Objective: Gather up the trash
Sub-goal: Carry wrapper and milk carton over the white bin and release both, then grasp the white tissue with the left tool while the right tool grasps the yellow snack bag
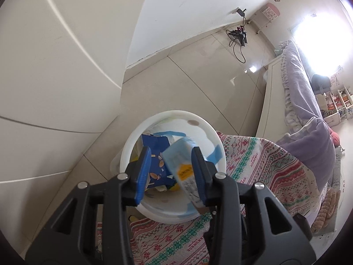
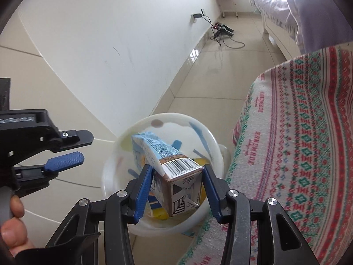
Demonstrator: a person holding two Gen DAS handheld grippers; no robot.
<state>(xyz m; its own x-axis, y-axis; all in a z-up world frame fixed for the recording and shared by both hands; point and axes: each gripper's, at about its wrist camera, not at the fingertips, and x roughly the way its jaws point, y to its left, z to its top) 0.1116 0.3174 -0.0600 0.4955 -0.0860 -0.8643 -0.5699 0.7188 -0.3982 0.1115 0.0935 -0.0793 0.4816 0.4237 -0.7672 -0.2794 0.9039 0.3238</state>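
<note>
Dropping the carton (image 2: pixel 176 172) into the bin (image 2: pixel 123 141), by the look of it. Right gripper (image 2: pixel 176 167) poised over the bin mouth, fingers set moderately apart on either side of the carton, left pad seemingly against it, a sliver of gap at the right pad; cannot tell whether gripped or already let go. Carton tilted, barcode end up, far end down inside the bin among a blue box (image 1: pixel 154 145) and other scraps.

Keep the carton centred over the opening, away from the rim beside the patterned cloth (image 2: pixel 297 132). Spread the fingers fully and evenly, so neither pad drags the carton sideways. Lift straight up only once it is free. Hold the left gripper (image 1: pixel 171 150), wide open and empty, clear of the rim; avoid nudging the light bin across the floor (image 1: pixel 198 77).
</note>
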